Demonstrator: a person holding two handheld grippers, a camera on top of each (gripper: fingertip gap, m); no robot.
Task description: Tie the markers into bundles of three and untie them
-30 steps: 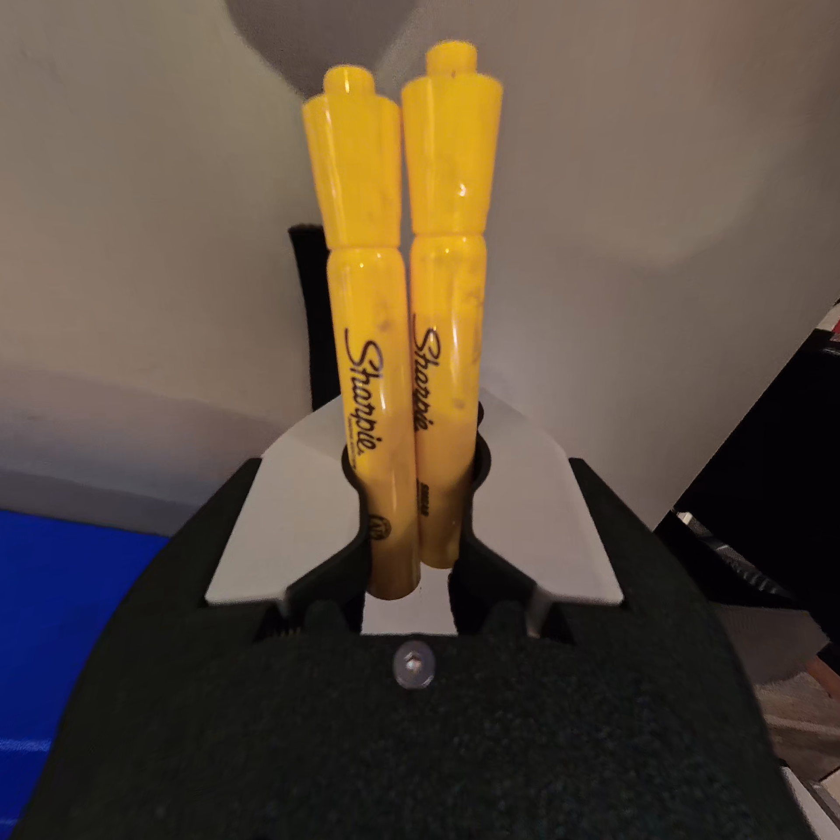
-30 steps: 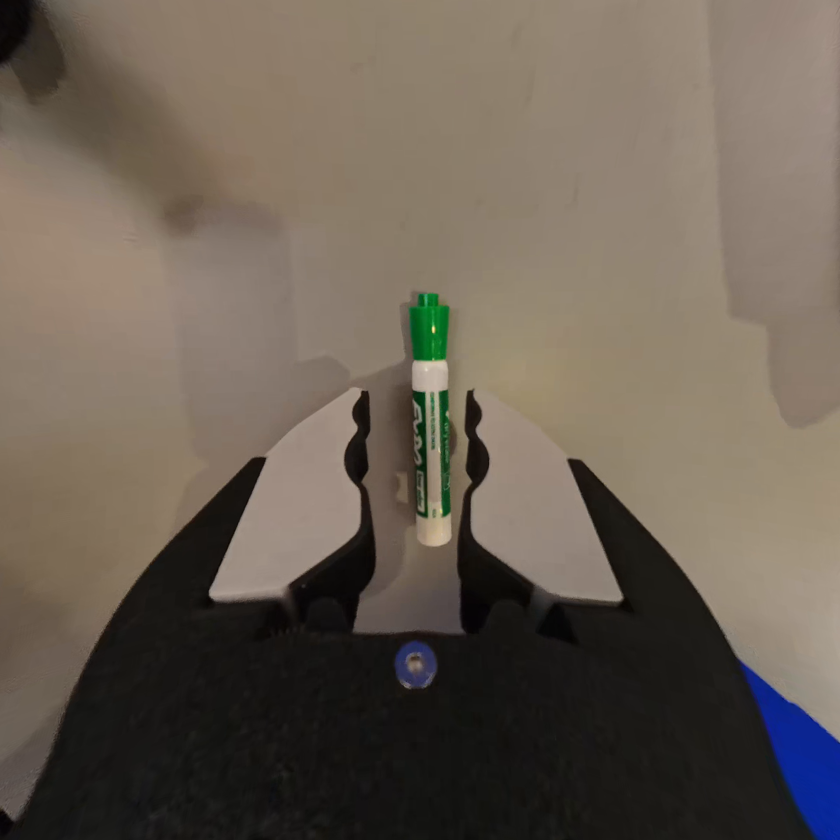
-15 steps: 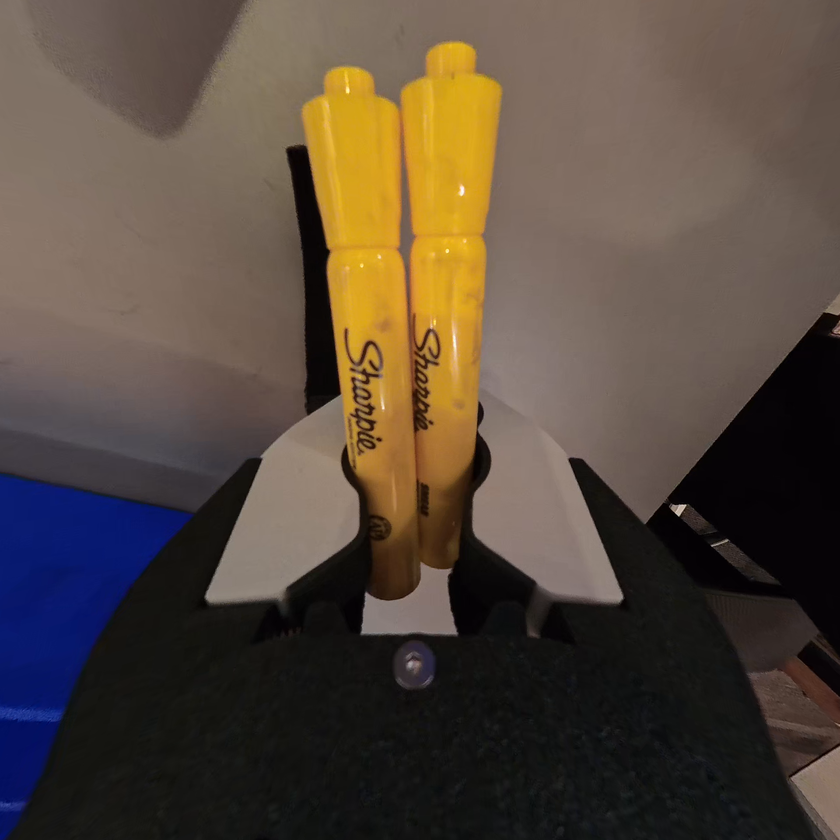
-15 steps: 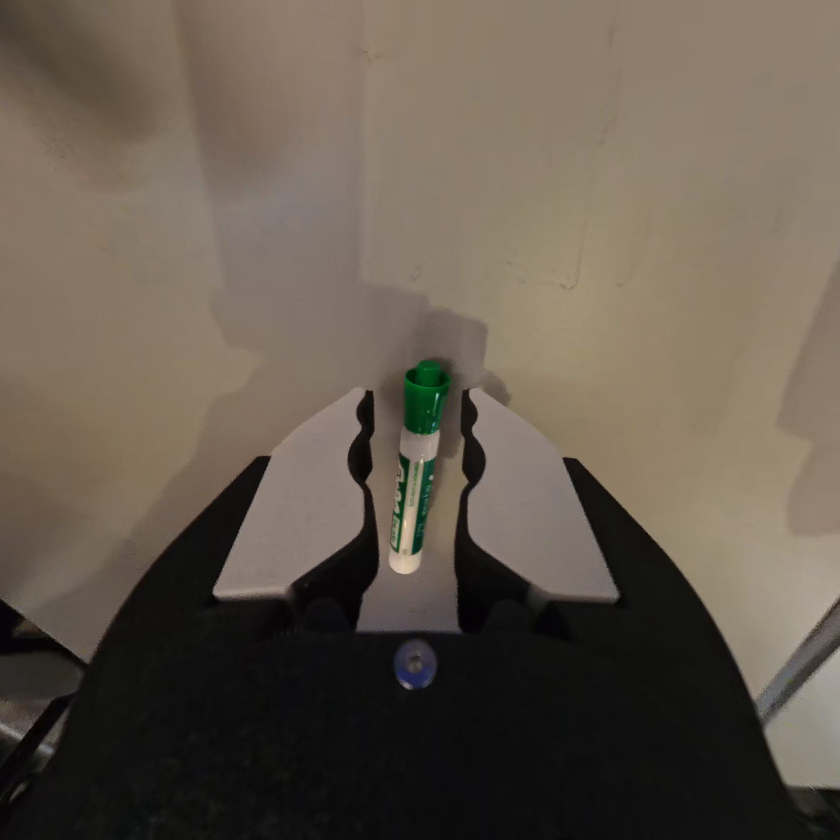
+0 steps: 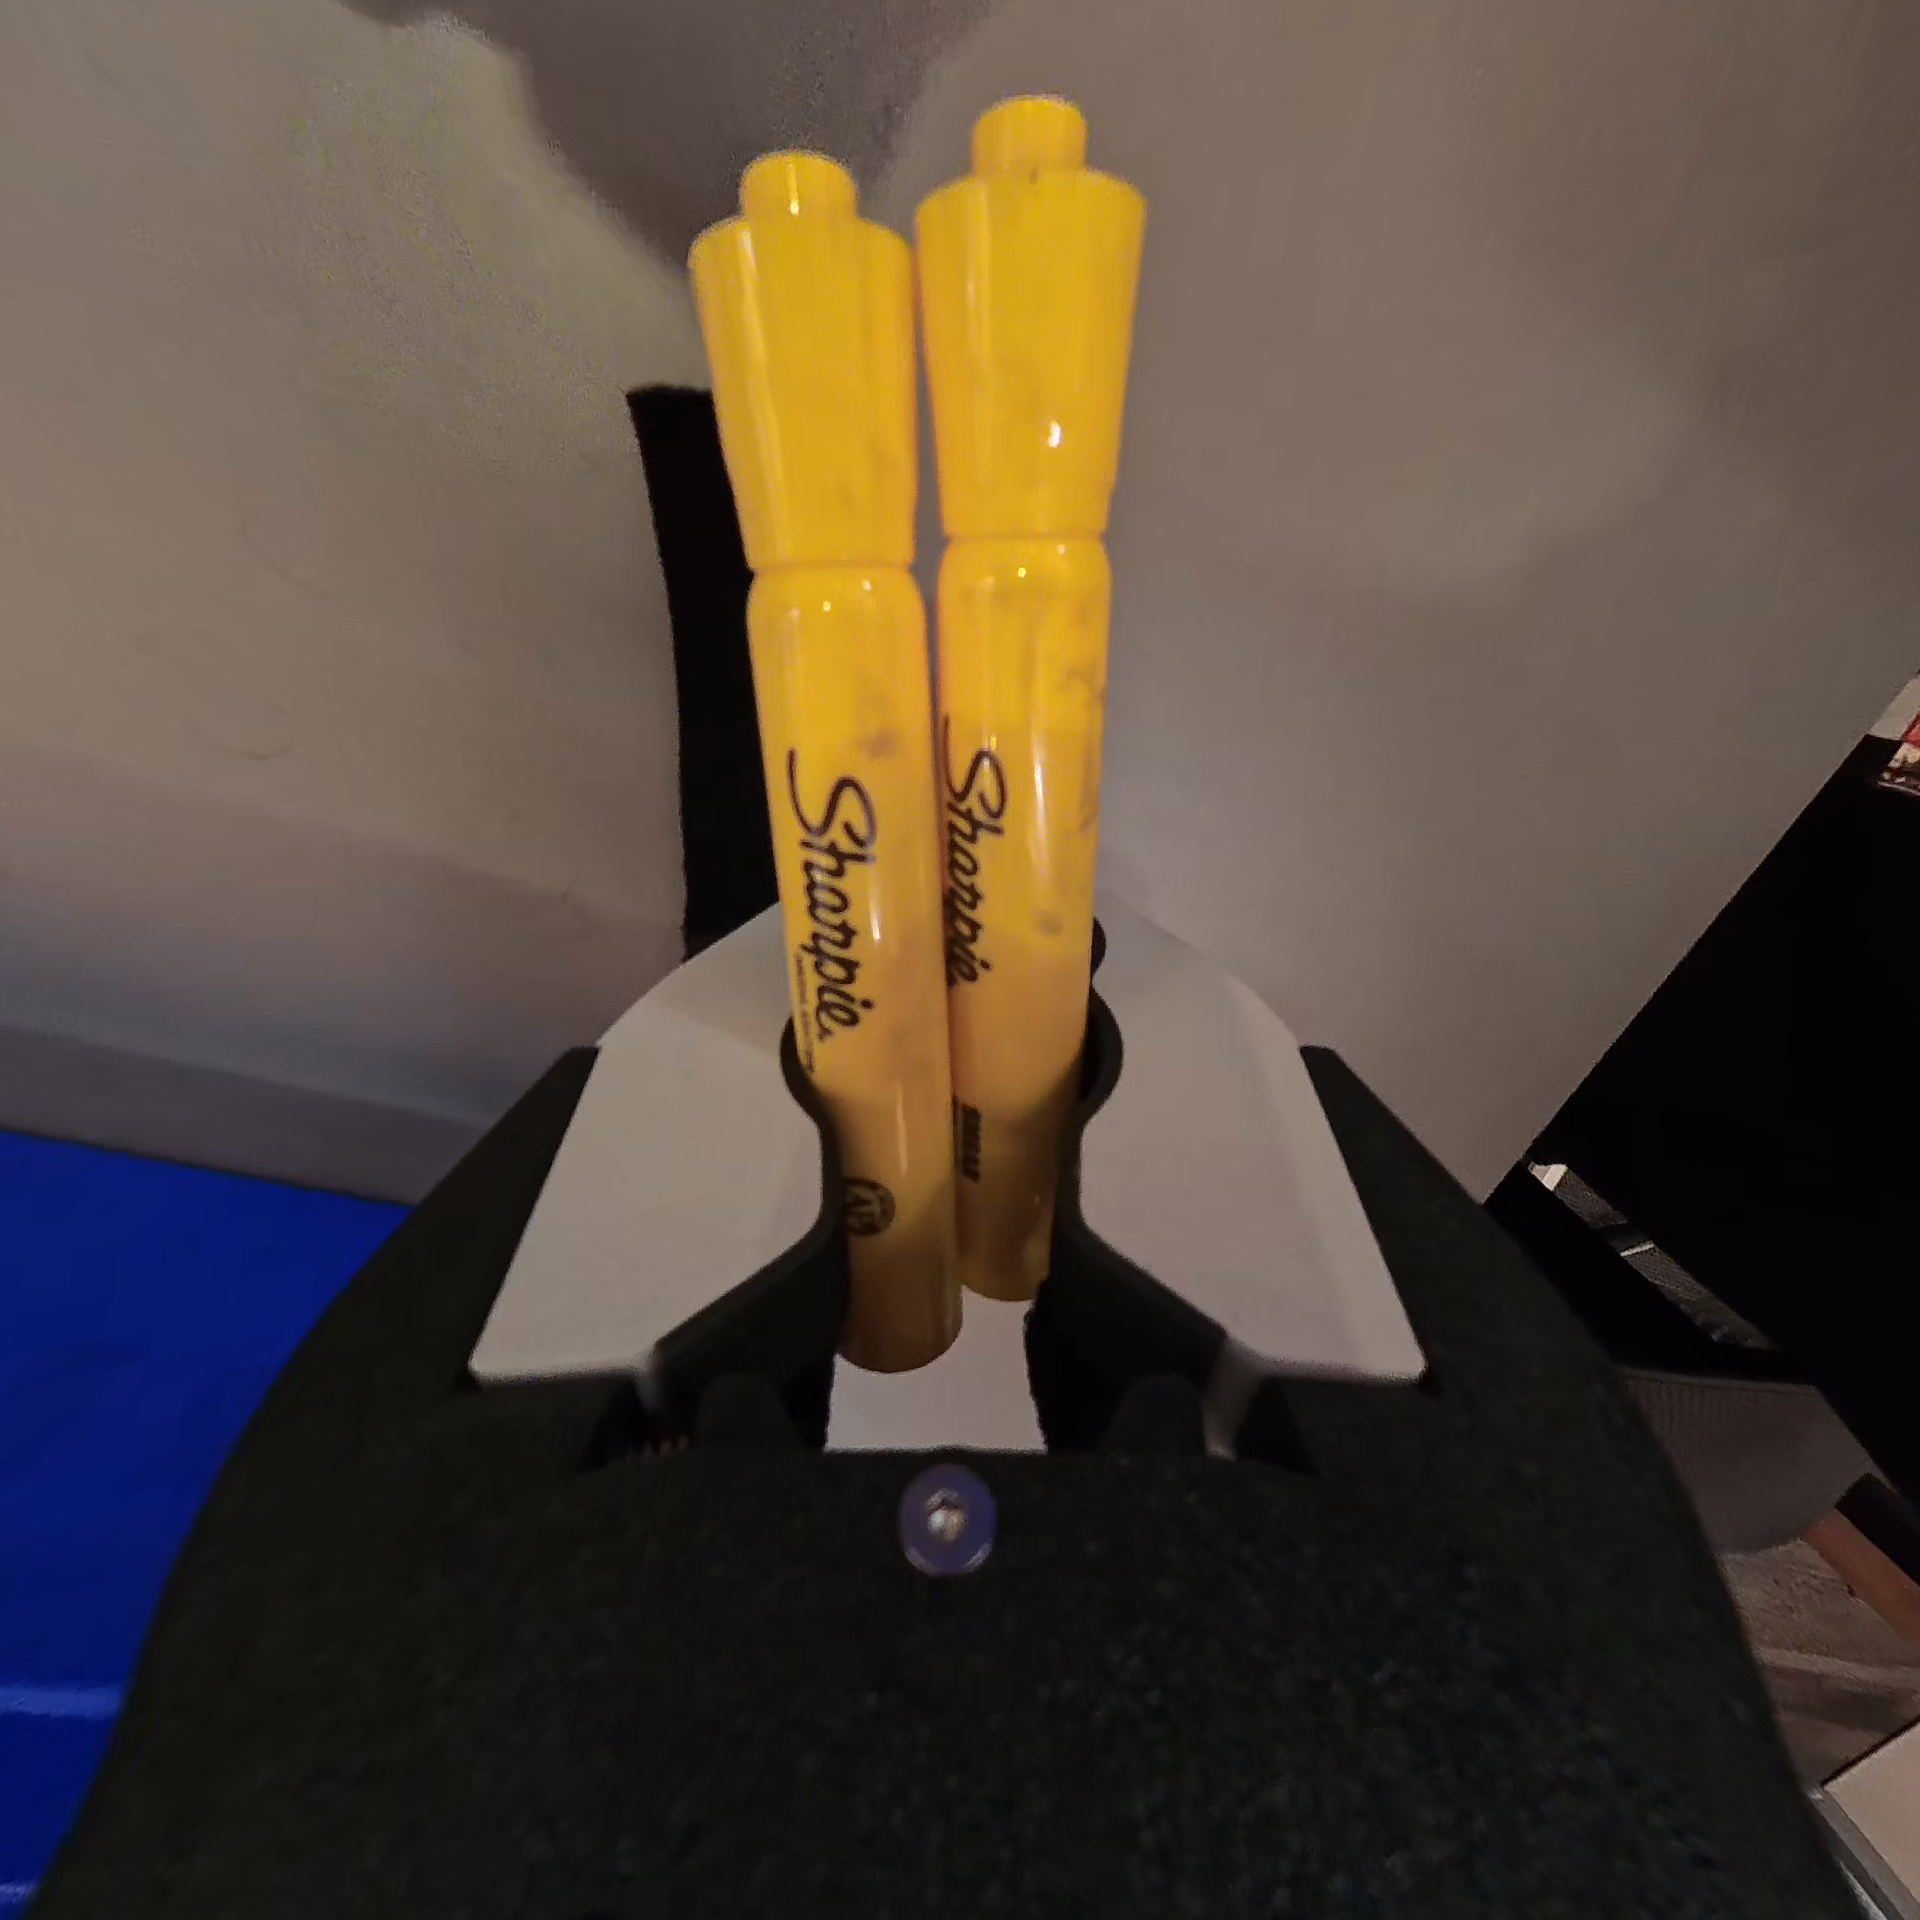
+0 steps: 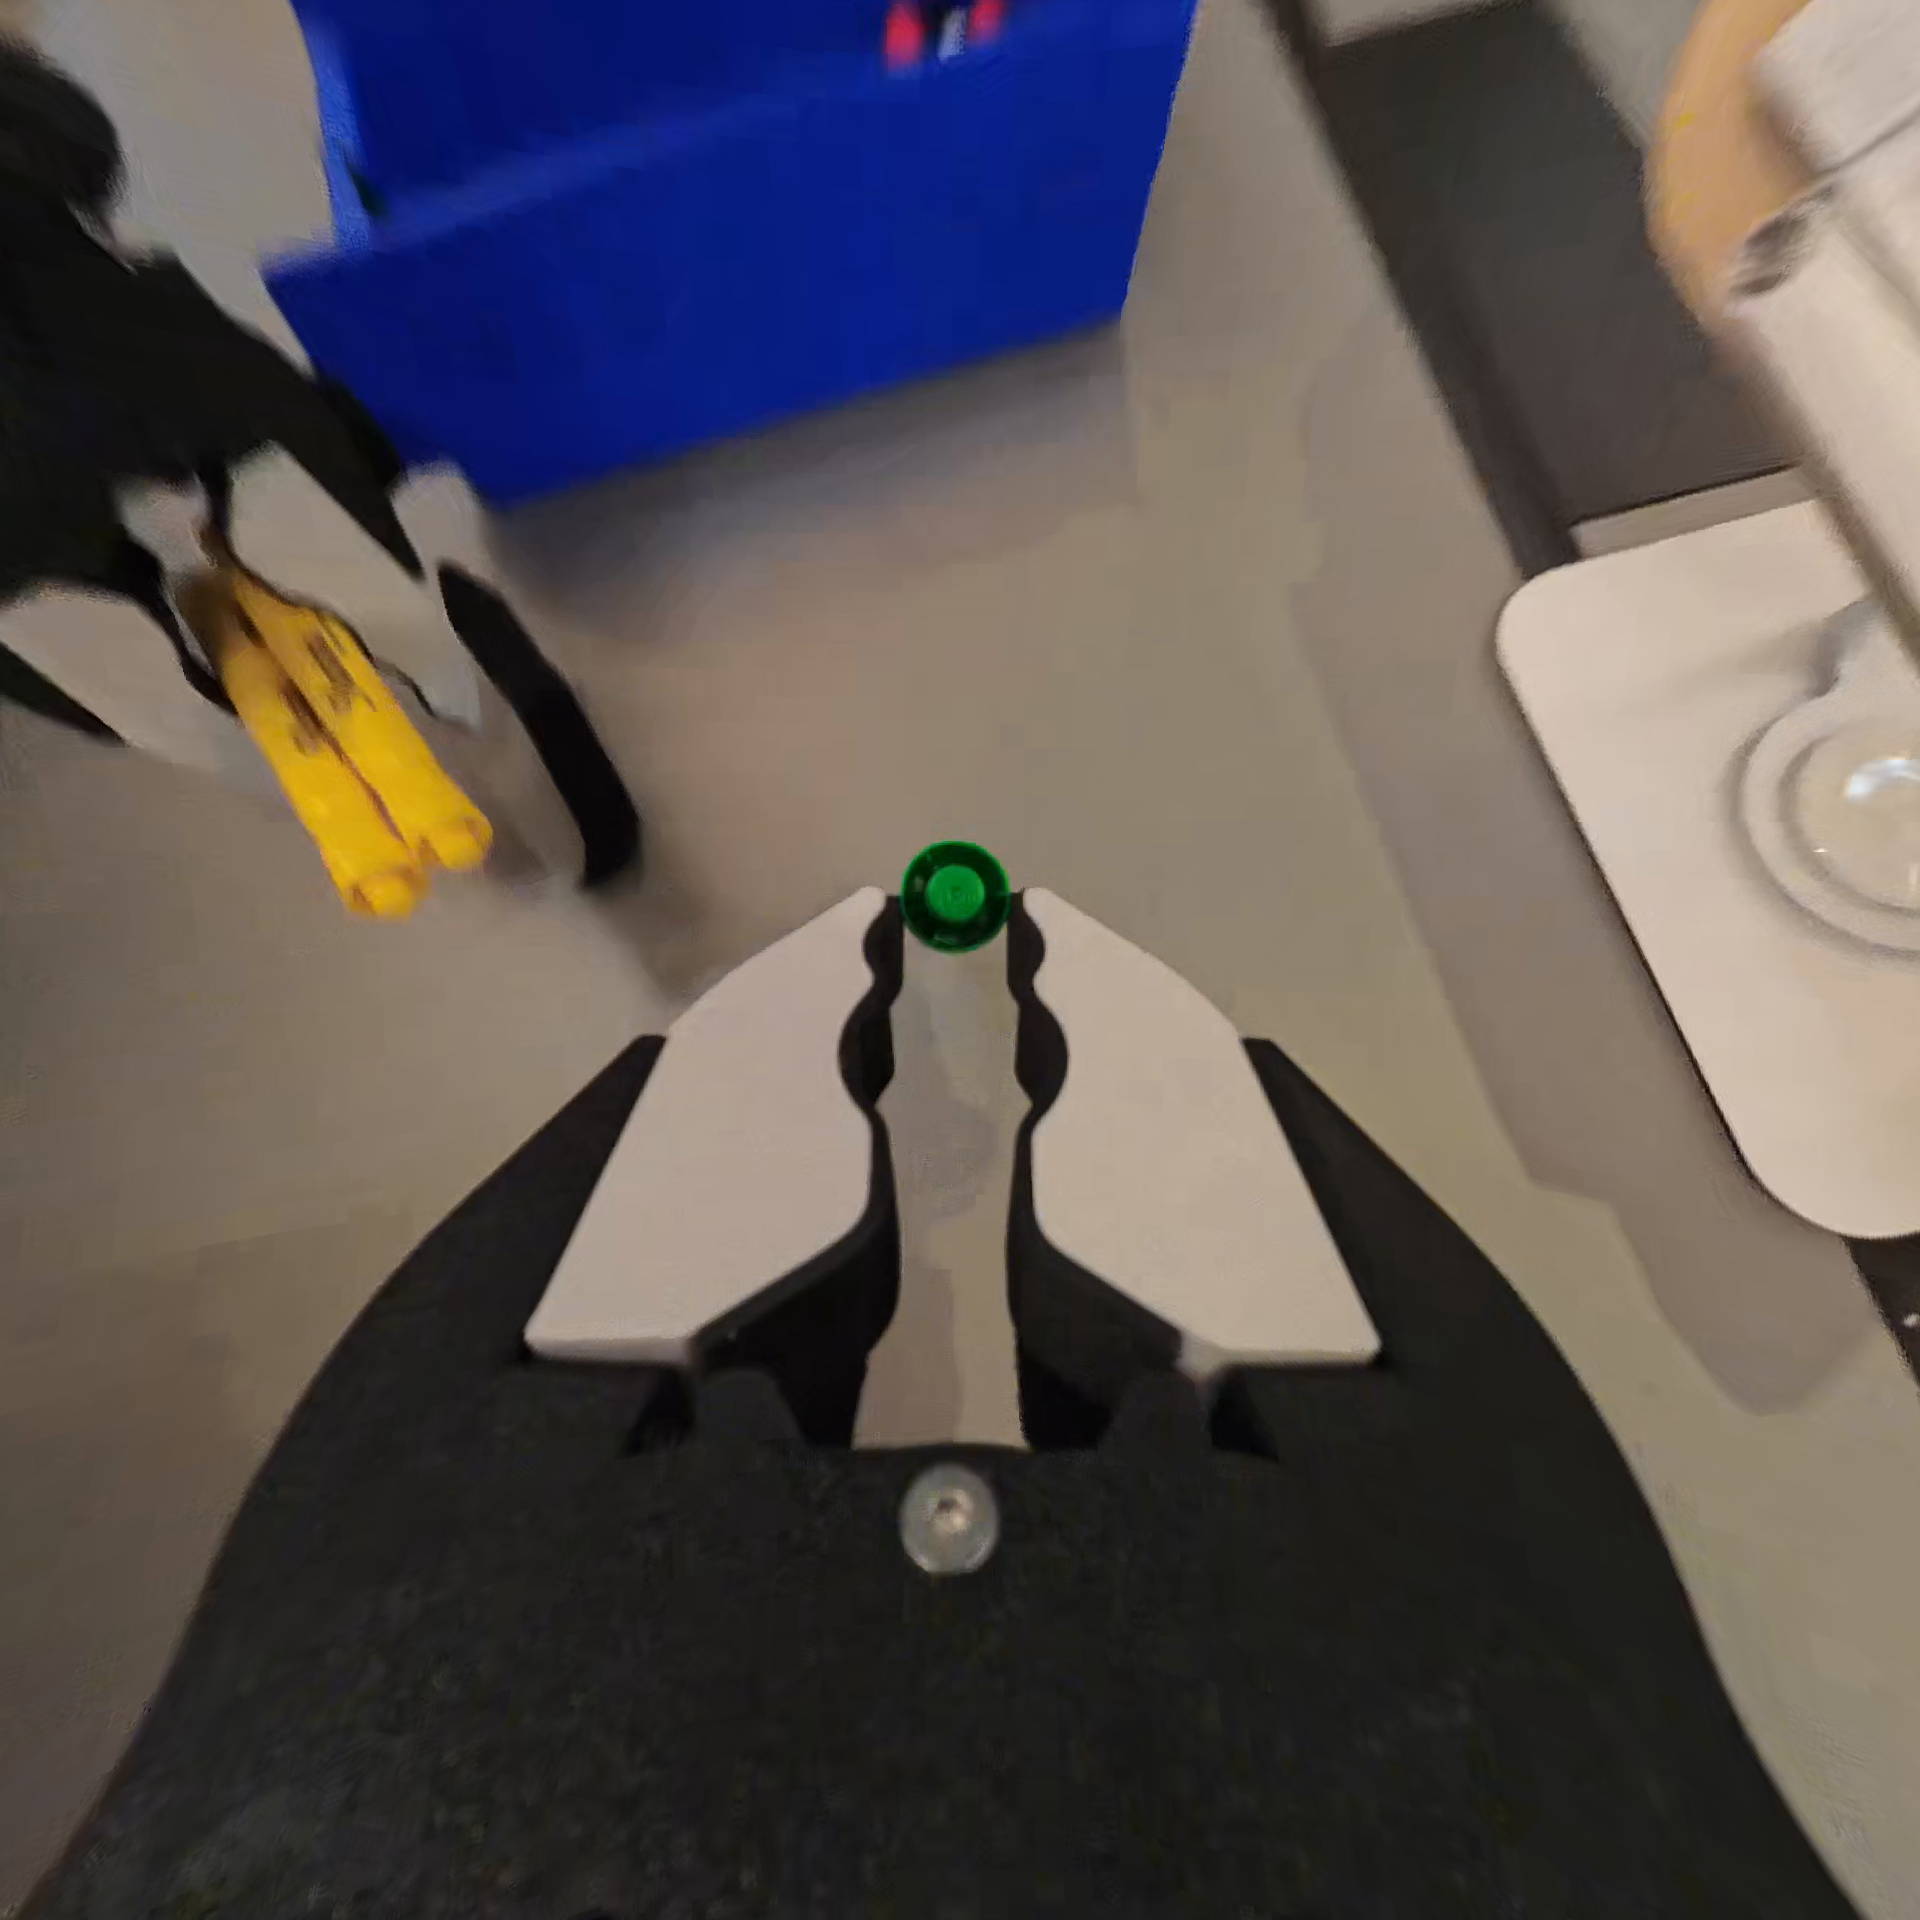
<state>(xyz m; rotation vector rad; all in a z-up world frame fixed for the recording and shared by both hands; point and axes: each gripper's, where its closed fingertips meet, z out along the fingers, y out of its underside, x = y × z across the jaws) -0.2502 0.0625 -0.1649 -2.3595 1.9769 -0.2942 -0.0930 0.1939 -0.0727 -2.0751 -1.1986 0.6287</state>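
Pale grey tabletop (image 5: 312, 623) filled the left wrist view, where the left gripper (image 5: 940, 997) pinched two yellow plastic highlighter markers (image 5: 925, 727) side by side, caps toward 12 o'clock, a black strap (image 5: 675, 644) behind them. Across the right wrist view, the right gripper (image 6: 954, 925) clamped a green-capped marker (image 6: 954, 896) seen end-on at its tips, with the blurred yellow pair at 10 o'clock and a blue plastic bin (image 6: 727, 229) at 12.

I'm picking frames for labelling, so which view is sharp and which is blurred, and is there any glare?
Left wrist view: sharp, dim, small glints on the two yellow markers clamped in the left gripper. Right wrist view: motion blur smears the blue bin and the far left gripper; the green marker at the right gripper stays fairly crisp.
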